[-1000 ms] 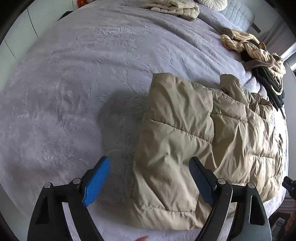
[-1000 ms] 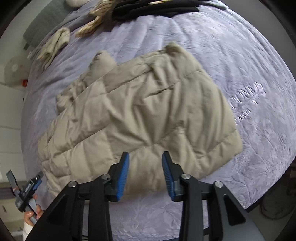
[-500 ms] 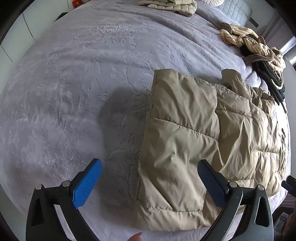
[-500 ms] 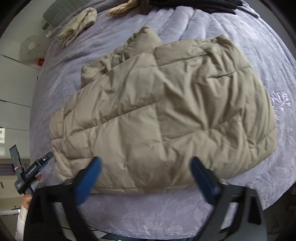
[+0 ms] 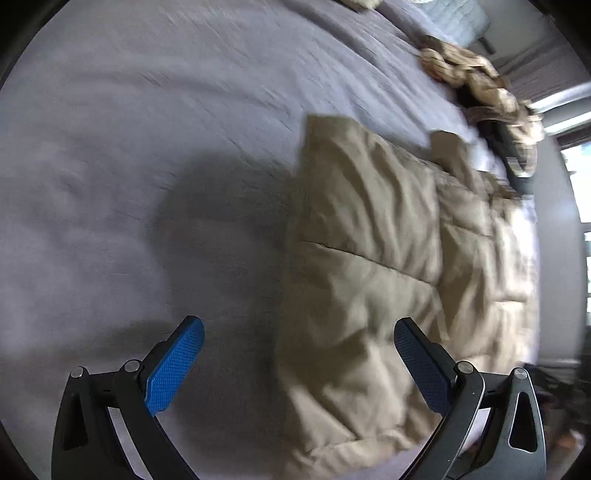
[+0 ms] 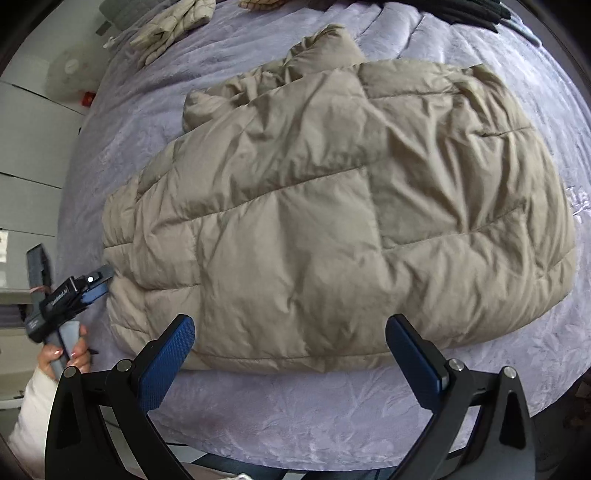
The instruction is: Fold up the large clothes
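A beige puffer jacket (image 6: pixel 332 221) lies spread on the bed (image 6: pixel 332 417), near the edge closest to the person, already doubled over itself so that one quilted panel rests on top of the other. Farther up the bed sit other clothes: a folded cream piece (image 6: pixel 173 26) and a heap of striped and dark garments (image 5: pixel 491 92).

The right gripper (image 6: pixel 290 354) hovers over the near hem of the jacket with its jaws wide apart and nothing between them. The left gripper (image 5: pixel 299 362) also has its jaws wide apart and empty; in its own view, which is blurred, it hangs above the jacket's left edge, one finger over the bare bedspread and the other over the fabric. From the right wrist view the left gripper can be seen at the jacket's left corner, just beside it, held in the person's hand (image 6: pixel 66 354).

The step in hand looks like the approach for a further fold: both tools are open and lined up along the near side, neither yet gripping. The next move probably calls for each gripper to come down and pinch the thick hem, then carry that edge across. Puffy fill may slip, so a deep bite would help.
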Motion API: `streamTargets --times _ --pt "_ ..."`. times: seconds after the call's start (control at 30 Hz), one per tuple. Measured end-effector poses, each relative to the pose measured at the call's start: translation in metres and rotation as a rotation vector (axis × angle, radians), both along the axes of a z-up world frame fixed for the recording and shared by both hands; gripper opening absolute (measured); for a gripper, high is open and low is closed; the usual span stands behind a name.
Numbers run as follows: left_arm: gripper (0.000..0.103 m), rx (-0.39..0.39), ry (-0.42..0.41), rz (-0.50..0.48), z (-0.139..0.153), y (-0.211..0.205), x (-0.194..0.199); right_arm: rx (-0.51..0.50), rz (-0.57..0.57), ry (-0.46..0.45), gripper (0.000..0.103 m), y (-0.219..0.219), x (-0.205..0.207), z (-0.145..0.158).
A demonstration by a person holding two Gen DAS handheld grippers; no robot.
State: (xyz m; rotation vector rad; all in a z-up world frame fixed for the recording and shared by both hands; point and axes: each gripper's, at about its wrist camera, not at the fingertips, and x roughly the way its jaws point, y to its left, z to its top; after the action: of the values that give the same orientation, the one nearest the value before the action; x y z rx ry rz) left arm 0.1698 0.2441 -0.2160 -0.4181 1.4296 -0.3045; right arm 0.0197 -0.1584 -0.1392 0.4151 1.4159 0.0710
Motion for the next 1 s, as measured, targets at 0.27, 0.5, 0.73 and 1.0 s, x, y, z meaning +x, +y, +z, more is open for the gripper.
streamTargets --times 0.27,0.5,0.73,1.0 --pt "0.103 -0.302 0.101 -0.200 -0.040 -0.036 0.024 0.095 -0.031 0.053 0.103 0.006 -0.002 -0.016" --pt "0.084 -0.323 0.176 -0.324 -0.062 -0.064 0.032 0.107 -0.022 0.021 0.103 0.013 0.009 -0.016" --pt "0.032 -0.350 0.120 -0.357 -0.031 -0.074 0.024 0.013 0.016 -0.108 0.020 0.011 0.047 0.001" --pt "0.032 -0.371 0.074 -0.351 0.029 -0.102 0.008 0.034 0.026 -0.186 0.003 -0.010 0.101 -0.035"
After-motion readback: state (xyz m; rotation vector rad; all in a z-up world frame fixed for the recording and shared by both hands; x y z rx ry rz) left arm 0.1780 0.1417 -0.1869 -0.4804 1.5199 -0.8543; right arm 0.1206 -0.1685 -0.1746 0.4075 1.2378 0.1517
